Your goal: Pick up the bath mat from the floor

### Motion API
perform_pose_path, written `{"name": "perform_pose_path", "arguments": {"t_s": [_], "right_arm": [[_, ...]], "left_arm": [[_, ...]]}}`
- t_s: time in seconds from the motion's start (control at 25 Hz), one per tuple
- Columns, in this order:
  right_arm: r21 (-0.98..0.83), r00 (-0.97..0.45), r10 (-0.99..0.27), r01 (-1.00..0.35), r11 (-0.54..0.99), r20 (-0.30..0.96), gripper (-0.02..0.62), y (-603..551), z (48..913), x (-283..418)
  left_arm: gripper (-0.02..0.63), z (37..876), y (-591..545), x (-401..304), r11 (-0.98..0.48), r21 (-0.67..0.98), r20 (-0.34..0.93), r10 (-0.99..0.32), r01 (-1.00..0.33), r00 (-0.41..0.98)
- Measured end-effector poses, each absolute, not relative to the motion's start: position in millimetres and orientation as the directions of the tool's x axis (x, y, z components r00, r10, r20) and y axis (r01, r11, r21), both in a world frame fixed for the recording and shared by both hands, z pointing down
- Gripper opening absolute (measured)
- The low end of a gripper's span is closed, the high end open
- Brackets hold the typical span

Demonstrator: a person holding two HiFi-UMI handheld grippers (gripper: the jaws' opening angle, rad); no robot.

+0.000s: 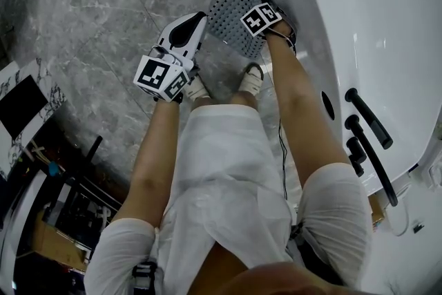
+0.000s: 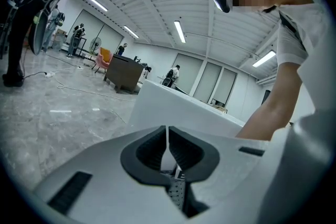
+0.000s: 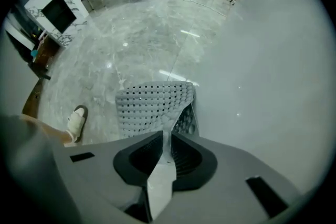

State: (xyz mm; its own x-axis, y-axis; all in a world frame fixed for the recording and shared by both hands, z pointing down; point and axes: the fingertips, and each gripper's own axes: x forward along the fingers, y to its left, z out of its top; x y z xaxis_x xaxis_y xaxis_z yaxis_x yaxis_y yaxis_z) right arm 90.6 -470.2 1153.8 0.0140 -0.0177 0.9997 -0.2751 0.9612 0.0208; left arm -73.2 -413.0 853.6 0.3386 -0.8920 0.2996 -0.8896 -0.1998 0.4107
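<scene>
Pinching the mat [image 3: 152,105] at its near edge, the right gripper [image 3: 167,136] points down at the floor [image 1: 103,10]. Its pads are pressed on a raised fold of the grey, perforated sheet, and a strip of the sheet runs back between them. Beyond the fold the mat lies on the grey stone floor. Its 3 o'clock edge curls up against the white tub [image 1: 359,10].

In the head view the mat sits at 12 o'clock from the person's sandals [image 1: 252,79], hard by the tub wall. The right gripper's marker cube is over the mat's 5 o'clock corner.

The left gripper [image 2: 167,136] is at the mat's 9 o'clock side, just beside its edge and tilted slightly below level. Its pads are pressed together at the tips, and only a thin slit shows between them. A bit of perforated grey shows in the gap below the pads, but I cannot tell whether it is gripped.
</scene>
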Motion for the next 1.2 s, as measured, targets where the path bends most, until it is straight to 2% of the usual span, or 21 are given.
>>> {"name": "perform_pose_path", "arguments": {"t_s": [0.28,0.64,0.92,1.2], "right_arm": [[-0.088,-0.073,0.07,-0.285,0.954,0.995,0.035,-447,1132,74],[-0.211,-0.146,0.169,-0.347,0.914,0.975,0.029,-407,1082,65],[-0.246,-0.233,0.177,-0.312,0.918,0.956,0.029,-382,1008,38],[-0.323,-0.36,0.19,-0.358,0.876,0.914,0.029,-344,910,1]], "left_arm": [[0.02,845,-408,-81,-0.176,0.421,0.306,-0.896,-0.89,0.322],[0.02,810,-393,-93,-0.143,0.432,0.32,-0.899,-0.89,0.299],[0.02,760,-383,-107,-0.12,0.426,0.326,-0.904,-0.897,0.276],[0.02,692,-366,-125,-0.12,0.406,0.325,-0.908,-0.906,0.266]]}}
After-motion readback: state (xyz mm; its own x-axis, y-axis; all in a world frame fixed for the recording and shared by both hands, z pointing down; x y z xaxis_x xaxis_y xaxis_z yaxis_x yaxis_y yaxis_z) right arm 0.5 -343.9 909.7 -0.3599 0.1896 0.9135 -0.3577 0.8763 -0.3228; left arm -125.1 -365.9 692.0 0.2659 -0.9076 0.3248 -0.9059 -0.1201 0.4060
